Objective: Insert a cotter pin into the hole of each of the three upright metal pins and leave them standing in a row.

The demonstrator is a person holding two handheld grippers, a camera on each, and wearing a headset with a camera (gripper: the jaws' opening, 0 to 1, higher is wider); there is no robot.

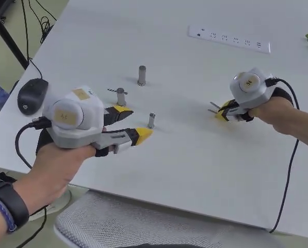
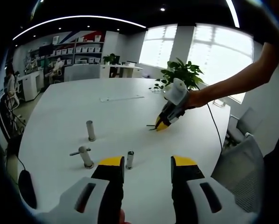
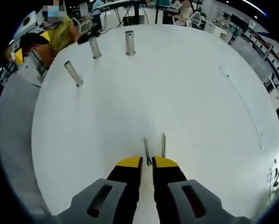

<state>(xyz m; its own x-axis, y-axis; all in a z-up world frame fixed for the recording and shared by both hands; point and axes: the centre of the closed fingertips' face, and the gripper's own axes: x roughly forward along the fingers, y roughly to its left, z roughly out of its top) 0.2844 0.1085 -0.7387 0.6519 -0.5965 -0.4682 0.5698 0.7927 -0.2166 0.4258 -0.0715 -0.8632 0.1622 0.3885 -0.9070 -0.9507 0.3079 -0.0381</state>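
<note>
Three upright metal pins stand on the white table: the far pin, the middle pin with a cotter pin through its head, and the near pin. My left gripper is open, its yellow tips beside the near pin and holding nothing; its own view shows that pin just ahead of the left jaw. Off to the right, my right gripper is down on the table, jaws shut on a thin cotter pin. A second cotter pin lies loose beside it.
A white power strip lies at the back of the table. A black mouse sits near the left edge. A grey mesh chair back stands against the front edge. Bare tabletop lies between the grippers.
</note>
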